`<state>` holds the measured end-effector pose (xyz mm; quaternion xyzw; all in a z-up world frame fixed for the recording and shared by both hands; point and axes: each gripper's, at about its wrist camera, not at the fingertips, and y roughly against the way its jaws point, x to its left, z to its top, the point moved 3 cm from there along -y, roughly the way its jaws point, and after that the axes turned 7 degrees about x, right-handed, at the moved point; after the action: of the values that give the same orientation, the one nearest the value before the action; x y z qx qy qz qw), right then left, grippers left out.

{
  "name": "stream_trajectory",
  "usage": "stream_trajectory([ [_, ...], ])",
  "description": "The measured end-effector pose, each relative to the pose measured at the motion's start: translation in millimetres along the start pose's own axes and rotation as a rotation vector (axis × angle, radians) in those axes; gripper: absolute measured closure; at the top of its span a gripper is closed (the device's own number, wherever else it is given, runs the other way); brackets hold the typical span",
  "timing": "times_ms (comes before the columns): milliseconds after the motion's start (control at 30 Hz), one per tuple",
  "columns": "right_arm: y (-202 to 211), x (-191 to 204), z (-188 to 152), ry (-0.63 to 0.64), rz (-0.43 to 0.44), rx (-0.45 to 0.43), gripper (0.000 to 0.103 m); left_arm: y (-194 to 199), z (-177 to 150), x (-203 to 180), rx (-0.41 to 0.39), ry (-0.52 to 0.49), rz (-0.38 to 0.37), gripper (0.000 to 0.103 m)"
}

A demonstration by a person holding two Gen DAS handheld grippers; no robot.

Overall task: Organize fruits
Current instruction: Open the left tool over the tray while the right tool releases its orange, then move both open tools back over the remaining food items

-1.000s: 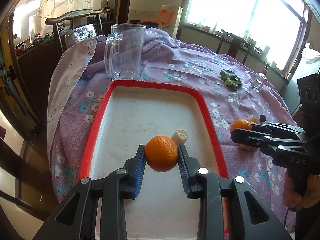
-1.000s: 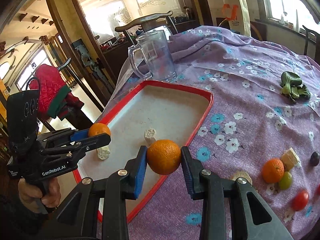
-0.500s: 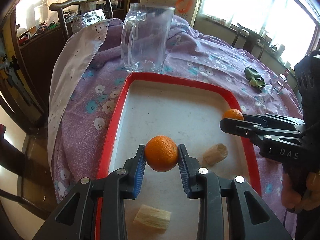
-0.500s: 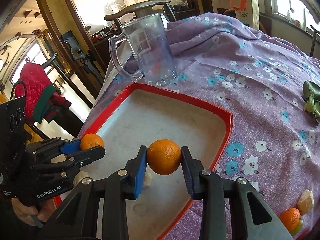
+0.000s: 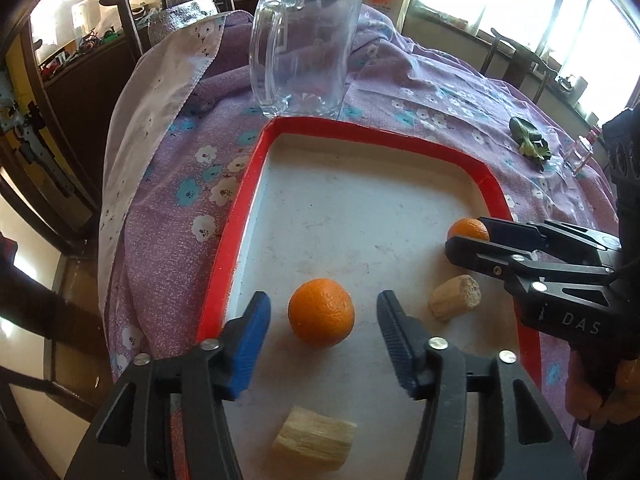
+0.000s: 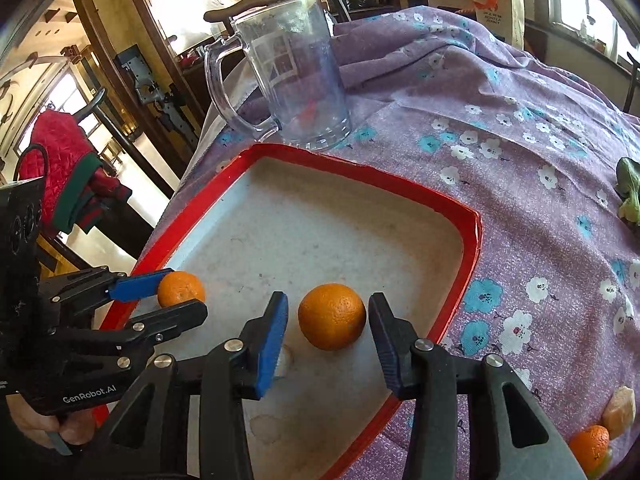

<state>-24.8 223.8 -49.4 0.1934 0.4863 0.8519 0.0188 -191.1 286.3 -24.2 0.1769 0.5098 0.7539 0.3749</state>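
Observation:
Two oranges lie on the white floor of the red-rimmed tray [image 5: 240, 240]. One orange [image 5: 321, 318] rests between the fingers of my left gripper [image 5: 323, 304], whose jaws are opening, with a gap on both sides. The other orange [image 6: 332, 316] sits between the fingers of my right gripper [image 6: 328, 302], whose jaws are also opening and clear of it. In the left wrist view the right gripper [image 5: 468, 236] reaches in from the right around its orange [image 5: 468, 229]. The right wrist view shows the left gripper [image 6: 184, 292] at the tray's [image 6: 468, 248] left side.
Two pale cut chunks [image 5: 454, 302] [image 5: 316, 442] lie in the tray. A clear glass mug [image 5: 304, 48] stands just past the tray's far rim. On the purple flowered cloth are a leafy green [image 5: 530, 144], a small bottle [image 5: 580, 156], and another orange [image 6: 588, 444].
Both grippers carried their oranges in over the tray and lowered them. Both pairs of jaws have now spread, and each orange rests on the tray floor.

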Motion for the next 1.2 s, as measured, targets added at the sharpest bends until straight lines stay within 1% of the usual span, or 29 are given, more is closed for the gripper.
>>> stream_trajectory([
  [33,4,1,-1,0.002,-0.001,-0.007,0.049,3,-2,-2,-0.007,-0.004,0.01,0.04],
  [133,15,4,-4,0.012,-0.001,-0.018,0.049,8,-6,-6,-0.014,-0.007,0.014,0.04],
  [233,32,7,-11,0.024,-0.009,-0.042,0.047,17,-12,-9,-0.029,-0.01,0.023,0.04],
  [300,42,7,-17,0.026,-0.011,-0.058,0.043,23,-16,-11,-0.038,-0.011,0.021,0.04],
  [467,68,7,-34,0.029,-0.013,-0.088,0.043,36,-25,-16,-0.051,-0.022,0.013,0.04],
  [733,95,1,-61,0.014,-0.022,-0.112,0.043,59,-36,-35,-0.083,-0.05,-0.005,0.04],
  [967,121,-19,-92,-0.029,-0.044,-0.147,0.043,74,-46,-62,-0.105,-0.102,-0.046,0.04],
  [1200,148,-48,-126,-0.085,-0.096,-0.168,0.043,78,-53,-91,-0.102,-0.162,-0.103,0.04],
])
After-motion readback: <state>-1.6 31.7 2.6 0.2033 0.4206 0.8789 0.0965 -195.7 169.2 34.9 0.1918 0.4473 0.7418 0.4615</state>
